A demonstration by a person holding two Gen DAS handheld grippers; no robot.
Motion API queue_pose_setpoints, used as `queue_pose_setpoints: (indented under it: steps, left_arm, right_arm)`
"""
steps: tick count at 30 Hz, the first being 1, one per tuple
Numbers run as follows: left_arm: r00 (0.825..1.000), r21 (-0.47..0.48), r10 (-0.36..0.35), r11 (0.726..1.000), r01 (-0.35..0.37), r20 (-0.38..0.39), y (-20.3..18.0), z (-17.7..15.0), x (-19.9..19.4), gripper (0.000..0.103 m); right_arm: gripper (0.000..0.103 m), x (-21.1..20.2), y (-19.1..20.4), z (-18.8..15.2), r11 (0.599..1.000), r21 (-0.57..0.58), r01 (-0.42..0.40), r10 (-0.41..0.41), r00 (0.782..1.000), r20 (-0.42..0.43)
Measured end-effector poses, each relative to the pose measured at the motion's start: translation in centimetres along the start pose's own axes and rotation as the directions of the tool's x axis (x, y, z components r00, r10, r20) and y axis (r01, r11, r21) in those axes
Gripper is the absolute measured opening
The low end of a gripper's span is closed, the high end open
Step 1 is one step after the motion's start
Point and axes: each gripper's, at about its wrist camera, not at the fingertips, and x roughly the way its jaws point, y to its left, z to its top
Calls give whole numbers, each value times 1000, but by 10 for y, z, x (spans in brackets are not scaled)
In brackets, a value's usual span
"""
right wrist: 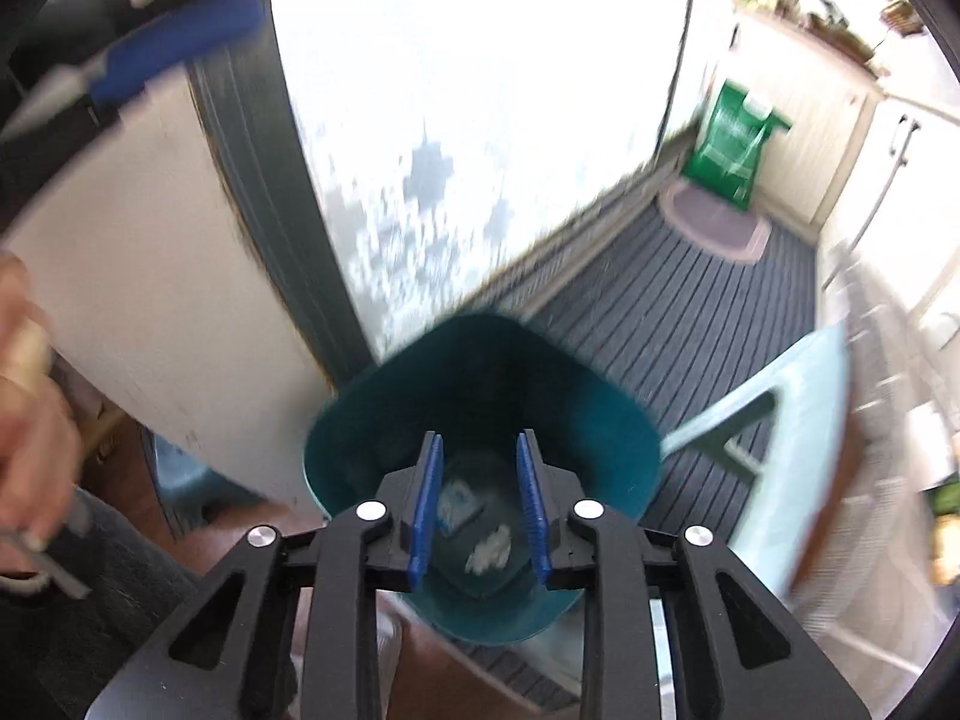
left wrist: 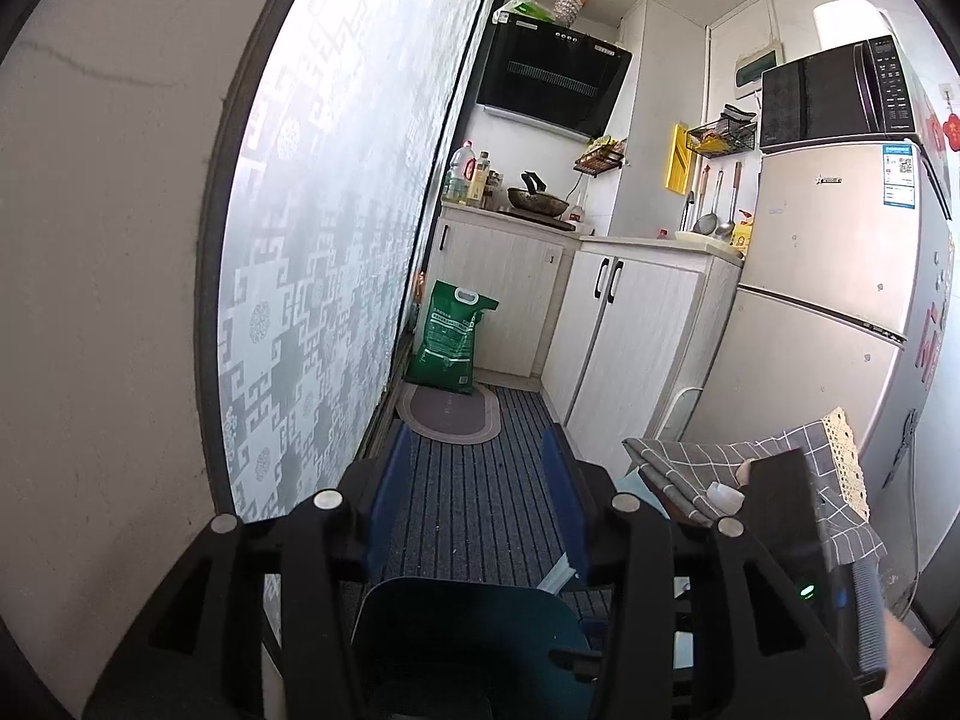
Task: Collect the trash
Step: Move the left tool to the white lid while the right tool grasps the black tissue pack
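Observation:
A dark teal trash bin (right wrist: 480, 396) stands on the striped floor mat. My right gripper (right wrist: 479, 450) hangs open and empty right over its mouth. Inside the bin lie a white crumpled scrap (right wrist: 489, 549) and a pale wrapper (right wrist: 459, 501). In the left wrist view the bin's rim (left wrist: 456, 600) shows at the bottom, just below my left gripper (left wrist: 480, 450), which is open, empty and points into the kitchen. The left gripper's blue finger also shows blurred in the right wrist view (right wrist: 174, 42).
A patterned glass sliding door (left wrist: 336, 228) runs along the left. White cabinets (left wrist: 624, 330), a fridge (left wrist: 840, 312) with a microwave (left wrist: 840, 96), a green sack (left wrist: 450, 336) and an oval mat (left wrist: 450, 414) lie ahead. A checked grey cloth (left wrist: 750, 468) and a pale green stool (right wrist: 798, 408) are at right.

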Motion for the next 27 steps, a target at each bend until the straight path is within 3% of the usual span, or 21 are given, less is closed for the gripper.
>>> queue_pose_setpoints:
  steps: [5, 8, 16, 21, 27]
  left_arm:
    - [1000, -17, 6, 1000, -6, 14, -1, 6, 3, 49]
    - [1000, -19, -8, 1000, 8, 1, -10, 6, 9, 49]
    - [997, 46, -75, 996, 77, -36, -60, 3, 26, 53]
    - [984, 70, -130, 988, 139, -124, -96, -4, 48, 53]
    - [973, 186, -118, 970, 155, -196, -146, -15, 76, 53]
  right_arm:
    - [25, -52, -24, 7, 999, 34, 36, -40, 989, 141]
    - [25, -73, -39, 4, 996, 48, 77, -84, 980, 178]
    - [25, -100, -92, -20, 980, 137, 143, -166, 970, 175]
    - [25, -126, -130, -50, 959, 196, 206, -238, 959, 154]
    - [25, -146, -184, -77, 928, 282, 241, -288, 948, 135]
